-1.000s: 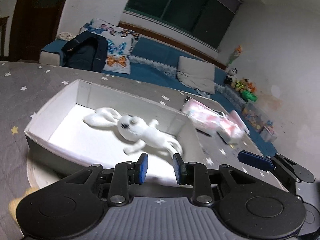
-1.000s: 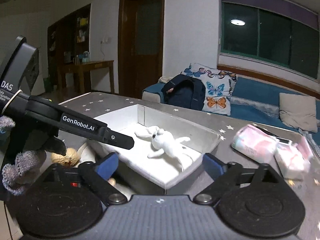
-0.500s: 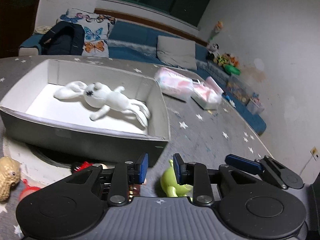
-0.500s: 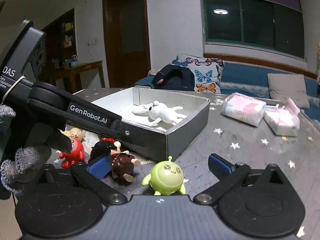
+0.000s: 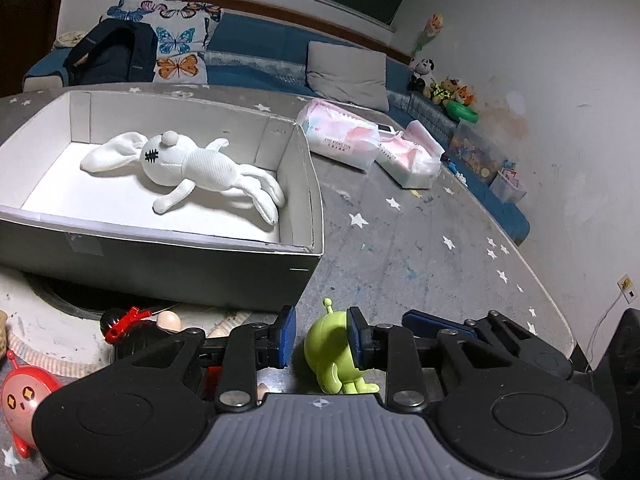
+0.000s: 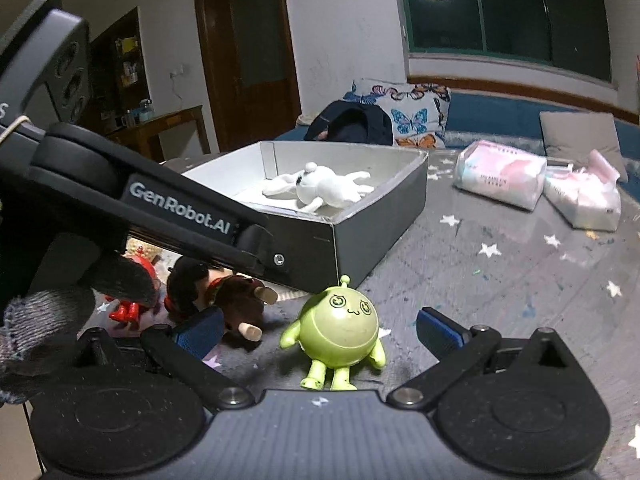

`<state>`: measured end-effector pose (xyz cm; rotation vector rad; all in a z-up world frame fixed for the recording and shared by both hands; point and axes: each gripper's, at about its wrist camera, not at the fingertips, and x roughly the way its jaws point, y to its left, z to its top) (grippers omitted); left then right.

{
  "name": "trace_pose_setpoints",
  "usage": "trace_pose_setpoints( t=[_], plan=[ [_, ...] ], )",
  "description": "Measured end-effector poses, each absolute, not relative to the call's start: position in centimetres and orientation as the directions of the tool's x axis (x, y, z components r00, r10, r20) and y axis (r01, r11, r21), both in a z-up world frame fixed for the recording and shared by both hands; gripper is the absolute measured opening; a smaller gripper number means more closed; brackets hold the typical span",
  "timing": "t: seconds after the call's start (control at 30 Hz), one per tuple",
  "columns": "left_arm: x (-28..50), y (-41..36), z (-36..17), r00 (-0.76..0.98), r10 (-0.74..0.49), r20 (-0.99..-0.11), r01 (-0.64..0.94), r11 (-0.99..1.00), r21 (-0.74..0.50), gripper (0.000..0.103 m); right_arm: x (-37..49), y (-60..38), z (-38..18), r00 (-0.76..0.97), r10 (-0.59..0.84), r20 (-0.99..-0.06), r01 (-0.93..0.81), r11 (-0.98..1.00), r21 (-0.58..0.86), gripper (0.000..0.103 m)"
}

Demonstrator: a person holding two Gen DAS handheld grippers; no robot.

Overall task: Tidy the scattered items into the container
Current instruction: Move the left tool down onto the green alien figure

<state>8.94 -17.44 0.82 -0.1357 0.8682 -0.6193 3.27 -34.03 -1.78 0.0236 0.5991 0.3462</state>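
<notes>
Nearer now: R claw wide, empty.

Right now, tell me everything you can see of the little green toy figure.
The green toy figure is a round, glossy, plastic-looking ball body with a drawn face, one antenna, stubby arms and two short legs. It stands upright on the grey star-patterned cloth, near the corner of the box, framed by the right hand-held gripper, whose wide-open pads are clear of it.

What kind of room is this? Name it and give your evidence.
Most likely a home living room or playroom: a blue sofa with a butterfly cushion, a shelf of soft toys by the wall, and a wooden door.
</notes>
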Motion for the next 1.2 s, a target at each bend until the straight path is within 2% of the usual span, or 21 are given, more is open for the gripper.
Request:
trace_pose_setpoints(
  t=[1.2],
  plan=[
    [10.1,-17.4,0.2,0.402,-0.609,-0.684,0.408,0.788,-0.462,0.031,4.6,-33.6,-3.8,0.712,0.345,-0.611,-0.316,0.935,0.160,0.103]
  ],
)
